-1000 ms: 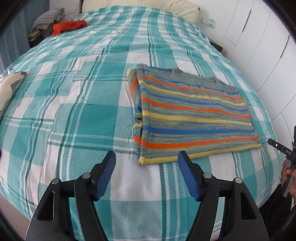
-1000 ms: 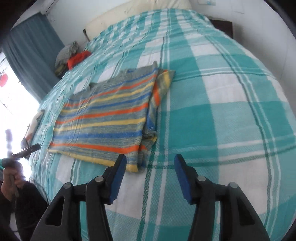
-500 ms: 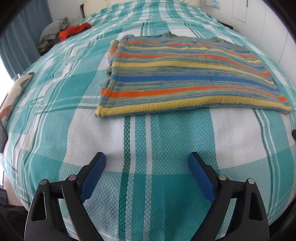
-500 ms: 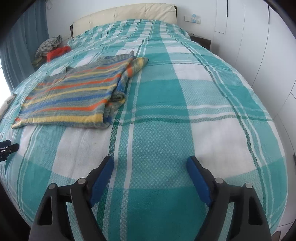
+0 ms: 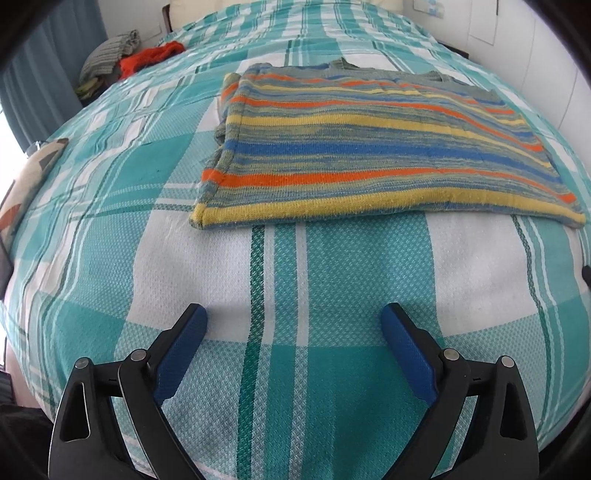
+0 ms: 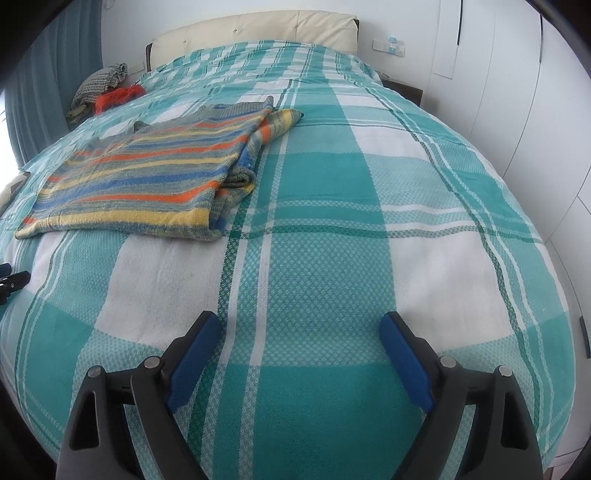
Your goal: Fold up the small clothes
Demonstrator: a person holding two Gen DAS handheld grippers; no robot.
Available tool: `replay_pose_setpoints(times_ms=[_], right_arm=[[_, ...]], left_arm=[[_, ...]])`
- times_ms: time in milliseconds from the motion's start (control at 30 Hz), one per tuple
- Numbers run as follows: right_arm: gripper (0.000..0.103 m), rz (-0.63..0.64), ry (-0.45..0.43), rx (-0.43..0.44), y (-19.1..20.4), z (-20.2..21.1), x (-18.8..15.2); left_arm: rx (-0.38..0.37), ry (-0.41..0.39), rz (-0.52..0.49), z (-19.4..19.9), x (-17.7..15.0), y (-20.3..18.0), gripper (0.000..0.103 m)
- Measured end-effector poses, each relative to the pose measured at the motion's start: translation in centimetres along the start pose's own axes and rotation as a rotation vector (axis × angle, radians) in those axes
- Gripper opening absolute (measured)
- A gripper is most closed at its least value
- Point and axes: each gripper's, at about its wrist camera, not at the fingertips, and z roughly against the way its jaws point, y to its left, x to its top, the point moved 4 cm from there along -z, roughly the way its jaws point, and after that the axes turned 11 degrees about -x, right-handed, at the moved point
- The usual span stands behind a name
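A striped sweater in yellow, orange, blue and grey lies flat on the teal plaid bedspread, its sleeves folded in at the sides. It also shows in the right wrist view, to the left. My left gripper is open and empty, low over the bed a little in front of the sweater's yellow hem. My right gripper is open and empty over bare bedspread, to the right of the sweater and apart from it.
A pile of other clothes, grey and red, sits at the far left corner of the bed. A cream headboard stands at the back. White cupboard doors line the right side. A patterned cushion lies at the left edge.
Both grippers have pulled back from the sweater toward the near edge of the bed and opened wider. The sweater lies as it did.
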Motion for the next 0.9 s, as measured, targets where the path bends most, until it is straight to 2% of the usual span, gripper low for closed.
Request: replay_pose_setpoints(times_ms=[633, 767, 833, 900], right_arm=[[0.089, 0.025, 0.012, -0.016, 0.5, -0.4, 0.1], [0.089, 0.020, 0.019, -0.014, 0.4, -0.4, 0.2], [0.089, 0.012, 0.029, -0.002, 0.2, -0.3, 0.4], [0.089, 0.010, 0.051, 0.035, -0.2, 0.1, 0.8]], left_arm=[[0.031, -0.004, -0.041, -0.1, -0.2, -0.4, 0.097], [0.019, 0.007, -0.041, 0.4, 0.1, -0.3, 0.097], [0.025, 0.028, -0.071, 1.6, 0.3, -0.7, 0.094], [0.021, 0.002, -0.146, 3.4, 0.5, -2.2, 0.091]])
